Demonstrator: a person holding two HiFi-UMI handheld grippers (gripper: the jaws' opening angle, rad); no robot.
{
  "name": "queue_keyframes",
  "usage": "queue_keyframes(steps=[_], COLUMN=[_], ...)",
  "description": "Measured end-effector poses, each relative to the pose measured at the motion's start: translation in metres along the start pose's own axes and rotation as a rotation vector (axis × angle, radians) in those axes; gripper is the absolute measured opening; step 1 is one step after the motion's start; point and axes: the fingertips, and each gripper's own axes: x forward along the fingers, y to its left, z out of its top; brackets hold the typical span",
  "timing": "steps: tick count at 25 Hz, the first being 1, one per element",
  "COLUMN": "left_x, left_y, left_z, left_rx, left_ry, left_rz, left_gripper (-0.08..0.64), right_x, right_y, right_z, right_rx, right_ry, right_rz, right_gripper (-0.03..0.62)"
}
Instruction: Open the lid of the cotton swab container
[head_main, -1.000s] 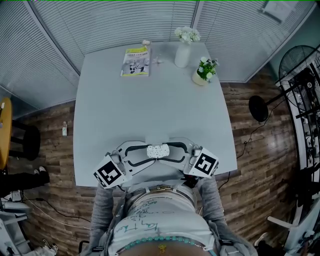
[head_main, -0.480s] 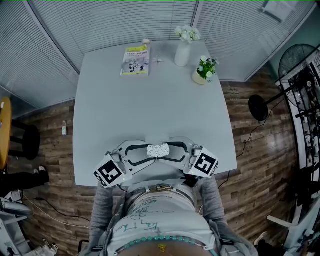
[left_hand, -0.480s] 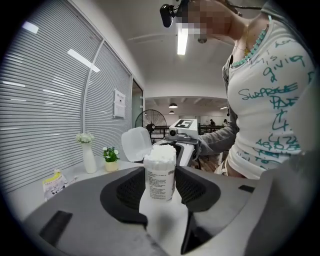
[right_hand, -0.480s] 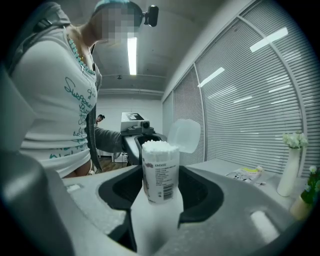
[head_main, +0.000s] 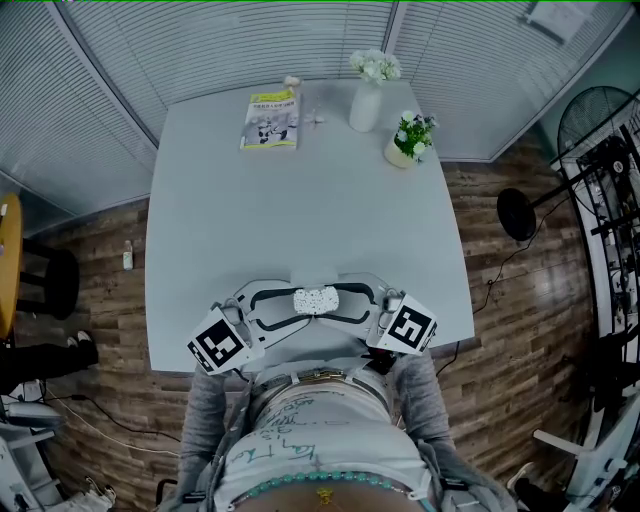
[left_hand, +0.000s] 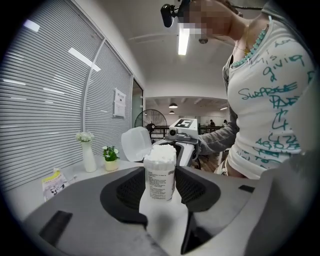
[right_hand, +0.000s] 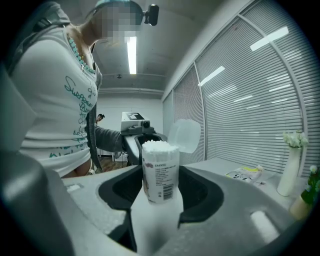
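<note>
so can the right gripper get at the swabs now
Probably yes: the lid is flipped back, so the cotton swabs stand bare atop the cotton swab container, which the left gripper holds. The right gripper has its jaws apart beside it, and nothing covers the top.

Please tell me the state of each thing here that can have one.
cotton swab container: upright, full of swabs.
lid: open, tipped back.
left gripper: shut on the container.
right gripper: jaws beside the container; pressing or not, unclear.
vase: upright, holding flowers.
booklet: closed, lying flat.
</note>
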Motion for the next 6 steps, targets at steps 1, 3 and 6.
queue_keyframes(steps=[1,3,6], left_x=[0.0004,0.0012,0.002], left_y=[0.0005,0.0022,0.0051], left_z=[-0.0002,-0.0004,-0.0007], left_rx=[0.0,-0.001,-0.003], left_ry=[0.001,0.002,0.004], left_rz=[-0.001,-0.003,-0.005], left_gripper=[0.184,0.184,0.185], right_x=[-0.0001,0.0,0.0004], right_y=[-0.0006,-0.0024,-0.0052], right_z=[-0.0004,-0.0014,-0.0051], right_rx=[0.001,0.0,-0.005], right_ry=[0.002,0.005,0.005], right_rz=[-0.001,-0.001,0.003], right_gripper=[0.222,0.222,0.222])
